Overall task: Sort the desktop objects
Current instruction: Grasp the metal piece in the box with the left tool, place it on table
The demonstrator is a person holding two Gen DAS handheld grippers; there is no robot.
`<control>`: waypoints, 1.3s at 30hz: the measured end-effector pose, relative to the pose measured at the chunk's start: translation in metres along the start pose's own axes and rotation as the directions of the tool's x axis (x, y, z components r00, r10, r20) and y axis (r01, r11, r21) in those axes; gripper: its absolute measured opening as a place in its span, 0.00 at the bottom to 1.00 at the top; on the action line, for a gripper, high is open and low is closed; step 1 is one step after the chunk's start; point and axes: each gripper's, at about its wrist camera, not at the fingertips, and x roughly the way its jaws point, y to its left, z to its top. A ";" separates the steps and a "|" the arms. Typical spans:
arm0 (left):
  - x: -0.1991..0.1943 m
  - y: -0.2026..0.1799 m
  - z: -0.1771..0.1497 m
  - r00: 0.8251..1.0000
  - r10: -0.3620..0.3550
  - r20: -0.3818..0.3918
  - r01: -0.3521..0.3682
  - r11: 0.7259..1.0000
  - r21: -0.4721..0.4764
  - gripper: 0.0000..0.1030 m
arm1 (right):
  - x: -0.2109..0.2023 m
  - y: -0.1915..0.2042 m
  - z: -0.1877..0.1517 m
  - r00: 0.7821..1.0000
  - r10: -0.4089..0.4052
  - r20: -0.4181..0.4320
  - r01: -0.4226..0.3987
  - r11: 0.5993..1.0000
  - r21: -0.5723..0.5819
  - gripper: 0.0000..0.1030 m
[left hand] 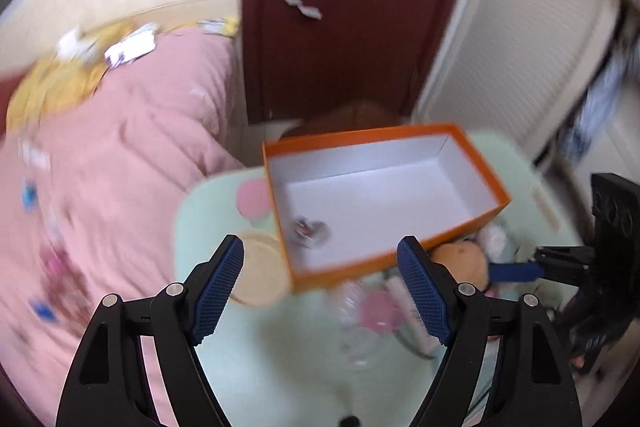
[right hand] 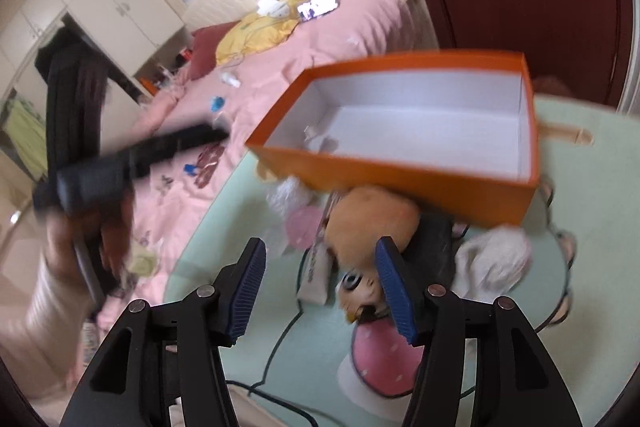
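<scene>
Tools, left (left hand: pixel 322 275) and right (right hand: pixel 320 281), both wide, empty, facing orange box (left hand: pixel 384 187).

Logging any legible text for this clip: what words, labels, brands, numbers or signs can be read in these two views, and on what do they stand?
None can be read.
Red door: pink and white stickers, blurred beyond reading.
Small packets on the pink bedding: print too small and blurred.
Flat pale pouch beside the orange plush toy: marks too blurred.
Orange box: no print visible.
</scene>
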 end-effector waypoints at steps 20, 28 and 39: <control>0.169 -0.028 0.065 0.709 0.241 -0.663 -0.115 0.967 0.228 0.34 | -0.010 -0.014 -0.010 0.988 0.156 0.002 -0.155 0.980 0.121 0.62; 0.172 -0.037 0.054 0.663 0.248 -0.706 -0.084 0.962 0.260 0.33 | -0.008 -0.018 -0.007 0.986 0.166 0.001 -0.164 0.976 0.142 0.62; 0.145 -0.030 0.058 0.753 0.166 -0.636 -0.046 0.978 0.202 0.32 | -0.012 -0.020 -0.004 0.990 0.138 0.018 -0.139 0.982 0.130 0.62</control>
